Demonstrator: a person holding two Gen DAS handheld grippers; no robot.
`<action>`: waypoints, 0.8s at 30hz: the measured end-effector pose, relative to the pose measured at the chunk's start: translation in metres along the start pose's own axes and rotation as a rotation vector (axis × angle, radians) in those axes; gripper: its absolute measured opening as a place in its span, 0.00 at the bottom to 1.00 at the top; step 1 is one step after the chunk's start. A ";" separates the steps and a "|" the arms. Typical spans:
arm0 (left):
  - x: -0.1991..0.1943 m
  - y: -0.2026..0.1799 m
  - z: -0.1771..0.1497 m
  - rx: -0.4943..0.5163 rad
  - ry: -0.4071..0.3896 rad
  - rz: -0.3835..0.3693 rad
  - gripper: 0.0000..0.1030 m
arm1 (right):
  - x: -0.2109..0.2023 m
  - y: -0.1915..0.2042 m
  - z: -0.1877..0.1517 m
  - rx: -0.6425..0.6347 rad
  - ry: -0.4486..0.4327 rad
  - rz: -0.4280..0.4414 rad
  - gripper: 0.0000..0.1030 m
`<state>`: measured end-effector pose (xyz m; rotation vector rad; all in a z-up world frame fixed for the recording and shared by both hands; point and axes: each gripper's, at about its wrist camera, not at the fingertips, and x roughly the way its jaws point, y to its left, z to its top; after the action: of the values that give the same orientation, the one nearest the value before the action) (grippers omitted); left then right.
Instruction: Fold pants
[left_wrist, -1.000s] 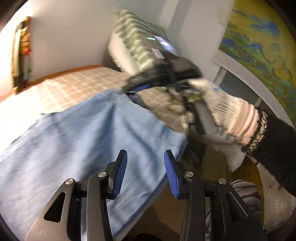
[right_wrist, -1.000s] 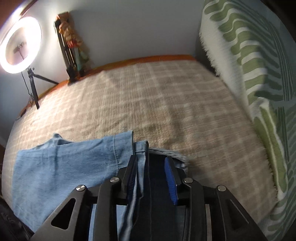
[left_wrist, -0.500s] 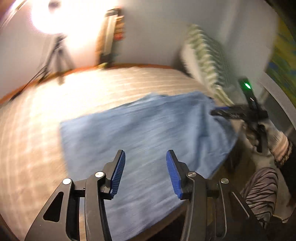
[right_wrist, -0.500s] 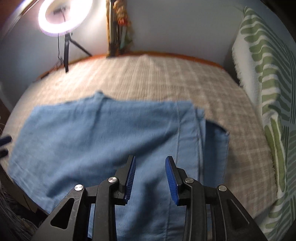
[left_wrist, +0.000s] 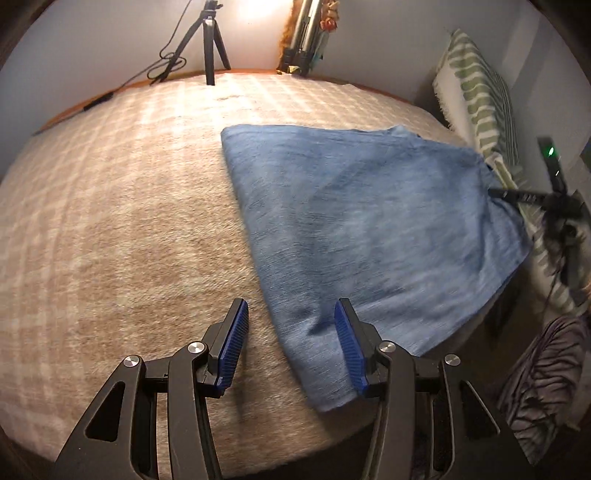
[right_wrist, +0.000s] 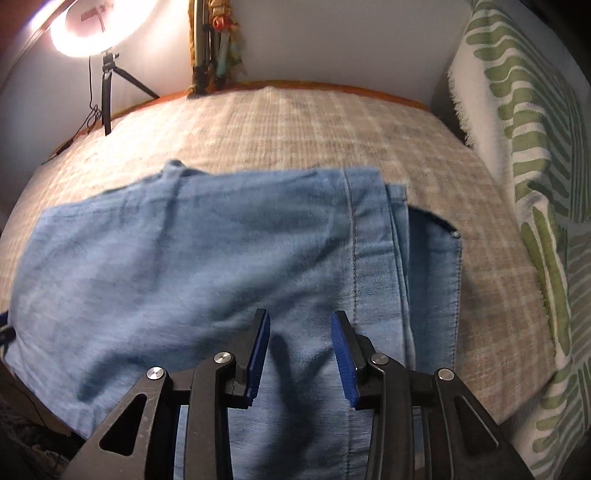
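The light blue pants (left_wrist: 369, 229) lie folded flat on the beige checked bedspread (left_wrist: 129, 221), near the bed's front edge. My left gripper (left_wrist: 291, 343) is open and empty, hovering just above the pants' near left corner. In the right wrist view the pants (right_wrist: 207, 251) fill the middle, with hem seams and stacked layers at the right. My right gripper (right_wrist: 299, 350) is open and empty just above the cloth. The right gripper also shows in the left wrist view (left_wrist: 532, 199), at the pants' far right edge.
A green-and-white patterned pillow (right_wrist: 535, 147) stands along the right side. A ring light on a tripod (right_wrist: 92, 33) and a stand (right_wrist: 210, 44) are at the far wall. The bed edge (left_wrist: 332, 439) drops off in front; striped cloth (left_wrist: 543, 373) lies below right.
My right gripper let go of the pants' edge, opened and drew back. My left gripper swung left, from the pants' right end to their left corner. The pants now lie flat.
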<state>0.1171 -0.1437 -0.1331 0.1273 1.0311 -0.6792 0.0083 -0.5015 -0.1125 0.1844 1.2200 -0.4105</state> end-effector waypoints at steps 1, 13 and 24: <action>-0.002 0.002 -0.001 0.004 -0.005 0.003 0.48 | -0.005 0.003 0.001 0.003 -0.009 0.008 0.34; -0.008 0.010 -0.007 -0.008 -0.037 -0.026 0.48 | -0.063 0.147 0.039 -0.162 -0.074 0.279 0.57; -0.012 0.019 -0.010 -0.028 -0.046 -0.076 0.48 | -0.022 0.283 0.066 -0.280 0.094 0.389 0.57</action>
<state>0.1163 -0.1188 -0.1322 0.0474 1.0045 -0.7332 0.1735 -0.2617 -0.0920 0.1962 1.2853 0.1081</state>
